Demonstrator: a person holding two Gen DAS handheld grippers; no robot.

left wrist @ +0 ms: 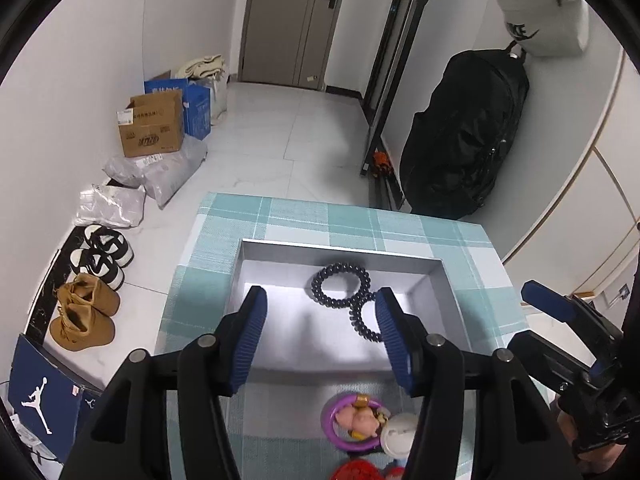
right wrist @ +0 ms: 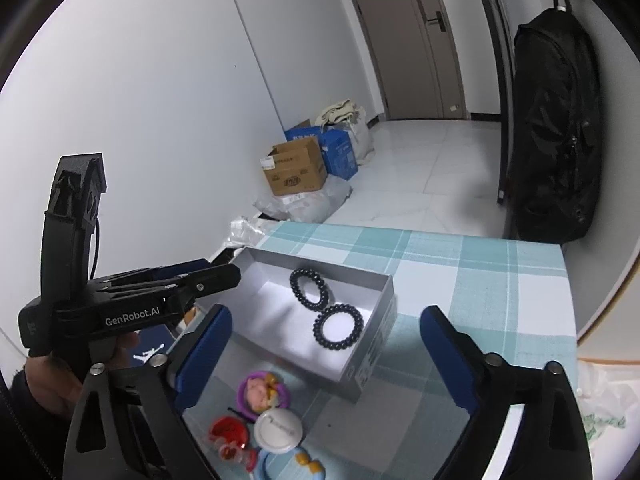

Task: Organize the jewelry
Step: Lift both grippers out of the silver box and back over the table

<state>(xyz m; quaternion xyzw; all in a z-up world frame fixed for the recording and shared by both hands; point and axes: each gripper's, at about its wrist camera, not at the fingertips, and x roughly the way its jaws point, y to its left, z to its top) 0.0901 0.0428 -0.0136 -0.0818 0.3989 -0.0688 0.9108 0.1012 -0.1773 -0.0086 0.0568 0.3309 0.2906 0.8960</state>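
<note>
Two black hair ties in the grey box

Two glossy spiral hair ties (right wrist: 325, 307) lie touching in the box (right wrist: 374, 354), one at 11 o'clock of the other; left gripper (left wrist: 320, 322) and right gripper (right wrist: 324, 354) both released, empty.

"GenRobot.AI" in pale letters on the side of the left gripper (right wrist: 224, 276) body, right wrist view. White Jumpman logo on blue shoebox (left wrist: 42, 396). Nike wordmark, partly visible, on hanging white bag (left wrist: 532, 20). Print on cardboard box (left wrist: 150, 124) and blue carton (left wrist: 196, 110) unreadable.
</note>
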